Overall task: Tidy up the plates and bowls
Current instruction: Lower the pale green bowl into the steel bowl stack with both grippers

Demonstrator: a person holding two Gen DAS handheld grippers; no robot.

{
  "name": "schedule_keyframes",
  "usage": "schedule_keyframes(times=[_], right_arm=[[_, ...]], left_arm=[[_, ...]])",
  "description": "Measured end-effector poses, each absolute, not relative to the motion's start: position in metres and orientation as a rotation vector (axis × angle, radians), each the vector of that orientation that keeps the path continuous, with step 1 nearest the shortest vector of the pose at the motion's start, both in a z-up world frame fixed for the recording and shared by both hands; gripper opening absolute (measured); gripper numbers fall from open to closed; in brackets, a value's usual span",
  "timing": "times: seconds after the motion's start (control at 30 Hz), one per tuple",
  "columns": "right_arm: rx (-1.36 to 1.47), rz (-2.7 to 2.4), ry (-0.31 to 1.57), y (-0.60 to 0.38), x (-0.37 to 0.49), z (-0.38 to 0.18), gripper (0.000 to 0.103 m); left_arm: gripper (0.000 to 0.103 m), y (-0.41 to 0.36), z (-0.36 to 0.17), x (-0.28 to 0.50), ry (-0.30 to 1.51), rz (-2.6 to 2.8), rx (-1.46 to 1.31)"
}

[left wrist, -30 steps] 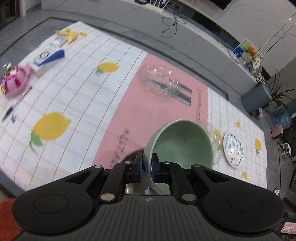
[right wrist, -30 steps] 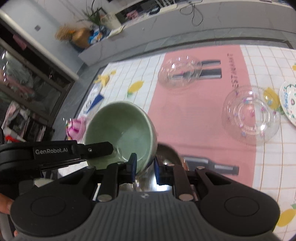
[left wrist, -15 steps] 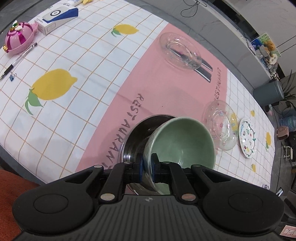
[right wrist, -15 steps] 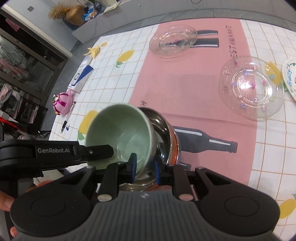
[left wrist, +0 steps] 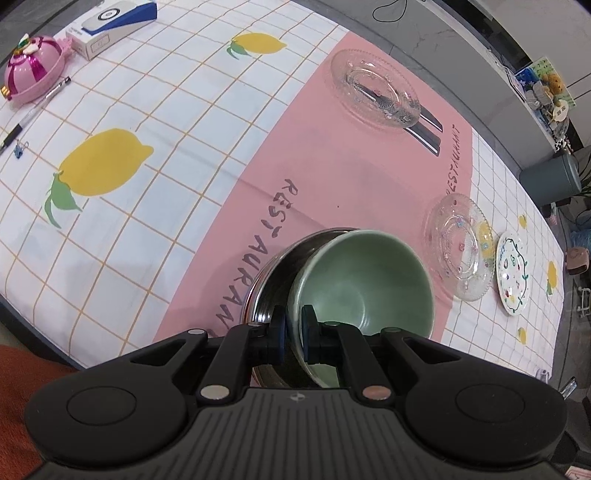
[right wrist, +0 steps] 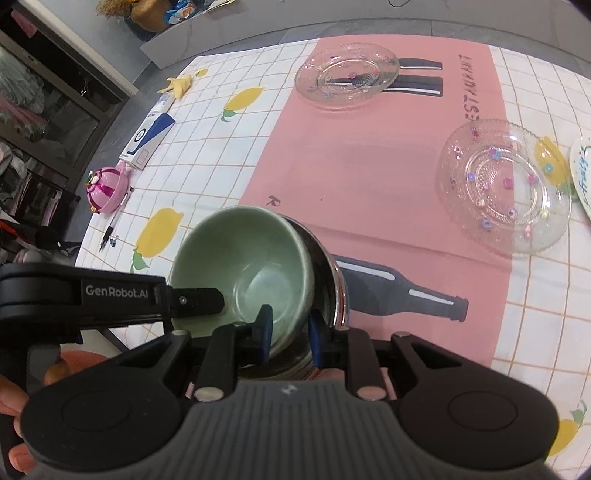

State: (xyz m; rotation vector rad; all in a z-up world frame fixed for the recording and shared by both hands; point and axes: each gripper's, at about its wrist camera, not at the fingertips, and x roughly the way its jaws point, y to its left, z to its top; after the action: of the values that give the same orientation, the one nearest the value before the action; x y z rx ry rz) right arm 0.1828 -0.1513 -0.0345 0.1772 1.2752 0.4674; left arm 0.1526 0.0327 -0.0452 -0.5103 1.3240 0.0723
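Note:
A pale green bowl [left wrist: 369, 280] hangs tilted, partly inside a steel bowl [left wrist: 273, 273] that stands on the pink strip of the tablecloth. My left gripper [left wrist: 291, 332] is shut on the green bowl's near rim. In the right wrist view the green bowl [right wrist: 251, 258] leans left over the steel bowl [right wrist: 332, 291]. My right gripper [right wrist: 290, 328] straddles its wall, and its jaws are opening, with a thin gap at the outer pad. The left gripper's finger [right wrist: 195, 299] shows on the bowl's left rim.
Two clear glass plates [left wrist: 373, 92] [left wrist: 458, 247] and a painted white plate [left wrist: 513, 277] lie farther along the cloth. A pink toy [left wrist: 33, 75], a blue-white box [left wrist: 110, 22] and a pen [left wrist: 33, 110] sit at the far left. A hand [right wrist: 14, 398] holds the left gripper.
Both grippers have come down with the green bowl, which now sits partly inside the steel bowl. The right jaws have spread slightly.

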Motion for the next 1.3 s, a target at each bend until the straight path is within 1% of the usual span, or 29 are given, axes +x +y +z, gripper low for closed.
schedule_keyframes(times=[0.2, 0.3, 0.33, 0.43, 0.53, 0.6, 0.73, 0.8, 0.83, 0.87, 0.9, 0.97, 1.03, 1.13, 1.3], right_arm=[[0.133, 0.484, 1.268, -0.147, 0.183, -0.033, 0.023], [0.119, 0.495, 1.273, -0.146, 0.182, -0.032, 0.027], [0.115, 0.504, 1.271, -0.145, 0.182, -0.031, 0.029], [0.096, 0.517, 1.263, -0.144, 0.18, -0.028, 0.031], [0.08, 0.52, 1.242, -0.143, 0.177, -0.022, 0.036], [0.075, 0.518, 1.234, -0.143, 0.176, -0.02, 0.036], [0.09, 0.526, 1.223, -0.149, 0.175, -0.015, 0.037], [0.105, 0.526, 1.204, -0.155, 0.174, -0.01, 0.046], [0.111, 0.521, 1.187, -0.158, 0.173, -0.006, 0.053], [0.119, 0.517, 1.171, -0.162, 0.173, -0.003, 0.055], [0.129, 0.513, 1.162, -0.166, 0.173, 0.0, 0.056], [0.166, 0.499, 1.15, -0.176, 0.174, 0.002, 0.06], [0.21, 0.475, 1.158, -0.184, 0.177, 0.0, 0.062], [0.302, 0.45, 1.229, -0.192, 0.183, -0.018, 0.062], [0.446, 0.444, 1.375, -0.197, 0.188, -0.053, 0.062]], left_arm=[[0.011, 0.027, -0.043, 0.154, 1.334, 0.058, -0.448], [0.011, 0.023, -0.04, 0.154, 1.333, 0.061, -0.402], [0.015, 0.021, -0.037, 0.153, 1.324, 0.07, -0.37], [0.022, 0.02, -0.03, 0.154, 1.305, 0.064, -0.323], [0.022, 0.022, -0.026, 0.155, 1.301, 0.055, -0.328], [0.022, 0.023, -0.023, 0.154, 1.291, 0.052, -0.328], [0.034, 0.021, -0.012, 0.152, 1.254, 0.035, -0.314], [0.041, 0.02, -0.004, 0.15, 1.221, 0.02, -0.294], [0.047, 0.018, 0.0, 0.148, 1.196, 0.01, -0.274], [0.054, 0.017, 0.003, 0.147, 1.173, 0.0, -0.258], [0.056, 0.016, 0.007, 0.145, 1.148, -0.007, -0.247], [0.064, 0.018, 0.01, 0.139, 1.104, -0.006, -0.25], [0.071, 0.021, 0.007, 0.133, 1.072, 0.005, -0.277], [0.072, 0.027, -0.008, 0.123, 1.063, 0.02, -0.345], [0.071, 0.043, -0.044, 0.116, 1.117, 0.06, -0.505]])
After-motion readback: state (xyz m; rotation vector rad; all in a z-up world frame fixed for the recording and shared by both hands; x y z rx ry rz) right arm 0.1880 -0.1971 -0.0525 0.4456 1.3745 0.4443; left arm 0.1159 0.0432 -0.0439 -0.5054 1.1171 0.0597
